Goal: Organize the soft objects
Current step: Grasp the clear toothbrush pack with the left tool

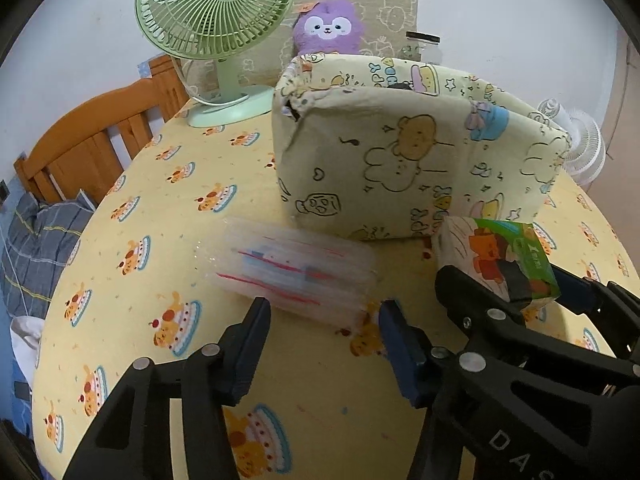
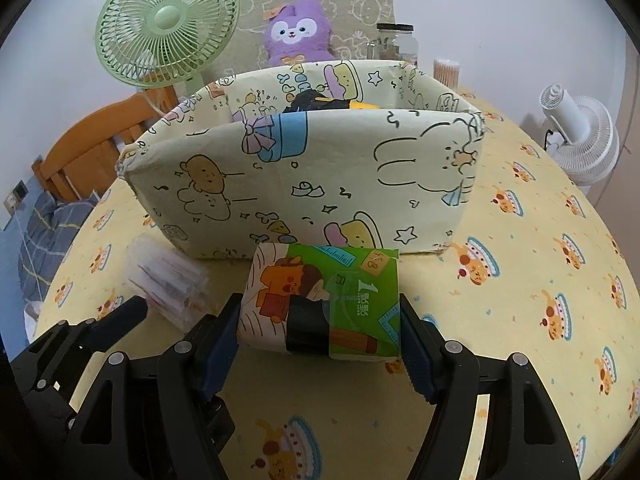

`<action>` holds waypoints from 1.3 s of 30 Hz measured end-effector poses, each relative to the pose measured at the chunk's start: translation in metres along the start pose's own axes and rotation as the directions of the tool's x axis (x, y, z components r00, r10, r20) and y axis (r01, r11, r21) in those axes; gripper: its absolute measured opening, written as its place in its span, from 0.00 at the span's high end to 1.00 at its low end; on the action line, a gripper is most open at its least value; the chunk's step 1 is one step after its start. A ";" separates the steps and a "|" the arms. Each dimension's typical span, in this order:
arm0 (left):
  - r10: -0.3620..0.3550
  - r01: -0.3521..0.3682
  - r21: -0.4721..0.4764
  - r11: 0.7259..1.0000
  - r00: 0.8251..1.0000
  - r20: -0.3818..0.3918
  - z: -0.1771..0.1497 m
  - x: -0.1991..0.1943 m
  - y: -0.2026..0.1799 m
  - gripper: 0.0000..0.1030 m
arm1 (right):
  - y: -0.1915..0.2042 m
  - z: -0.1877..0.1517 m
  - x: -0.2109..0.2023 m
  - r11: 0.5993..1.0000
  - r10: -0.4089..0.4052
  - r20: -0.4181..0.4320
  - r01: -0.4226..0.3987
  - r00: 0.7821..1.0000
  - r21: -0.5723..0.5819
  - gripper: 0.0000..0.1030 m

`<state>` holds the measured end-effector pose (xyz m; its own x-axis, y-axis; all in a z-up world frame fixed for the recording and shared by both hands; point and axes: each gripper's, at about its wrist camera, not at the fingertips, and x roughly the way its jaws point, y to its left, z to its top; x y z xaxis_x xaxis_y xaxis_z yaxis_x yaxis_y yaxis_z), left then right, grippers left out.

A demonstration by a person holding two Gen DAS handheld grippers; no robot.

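The right tool [image 2: 320,344] is clamped on a tissue pack [image 2: 324,304] wrapped in green and white cartoon print, its blue pads pressing both short sides, with the pack sitting on the counter [image 2: 540,300] just in front of the fabric storage box [image 2: 312,184]. The left tool [image 1: 324,320] stands partly spread with nothing pinched; its pads sit at the near edge of a clear plastic packet [image 1: 288,272] with red and blue lines, not pressing it, and the packet looks blurred. That packet lies on the counter's yellow cake-print cloth, near the box's left front corner and left of the tissue pack. Dark and yellow items show inside the box. Behind it sit a purple plush toy [image 2: 298,32], a green fan [image 2: 168,20], a glass jar [image 2: 396,42] and a white fan [image 2: 580,136].
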<state>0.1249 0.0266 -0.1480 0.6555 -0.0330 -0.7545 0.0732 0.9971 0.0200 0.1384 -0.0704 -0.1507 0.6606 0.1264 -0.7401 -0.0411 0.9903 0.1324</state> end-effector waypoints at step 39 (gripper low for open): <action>-0.113 0.118 0.146 0.982 0.993 -0.045 0.032 0.029 0.027 0.01 | 0.012 0.017 0.005 0.997 -0.041 -0.011 0.042 0.999 0.071 0.28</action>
<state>0.1705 0.0506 -0.1484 0.6088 -0.1424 -0.7804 0.2593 0.9654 0.0262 0.1540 -0.0589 -0.1415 0.6537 0.0860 -0.7519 0.0399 0.9882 0.1477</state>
